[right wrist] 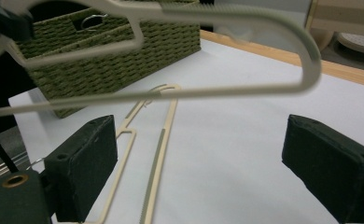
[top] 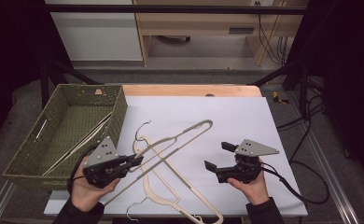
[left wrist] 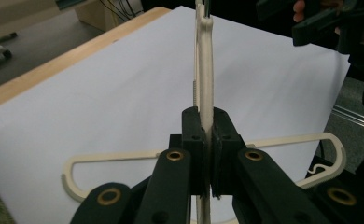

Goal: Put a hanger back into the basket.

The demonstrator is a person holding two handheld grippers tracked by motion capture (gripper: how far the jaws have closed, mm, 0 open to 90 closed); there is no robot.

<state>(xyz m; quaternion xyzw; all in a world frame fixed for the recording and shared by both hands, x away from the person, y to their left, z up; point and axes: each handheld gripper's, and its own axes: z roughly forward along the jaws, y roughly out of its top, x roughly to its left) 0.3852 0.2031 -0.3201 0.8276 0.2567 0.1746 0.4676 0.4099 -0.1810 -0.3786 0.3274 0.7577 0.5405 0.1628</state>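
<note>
Fingers of the left gripper (top: 136,161) pinch the lifted hanger (top: 180,137) just beside the basket (top: 31,158), likely to drop it in, while the right gripper (top: 217,156) hangs spread, empty.

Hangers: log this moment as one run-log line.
left gripper: shut on raised hanger | right gripper: open, holding nothing | second hanger: flat on table | basket: one hanger inside
</note>
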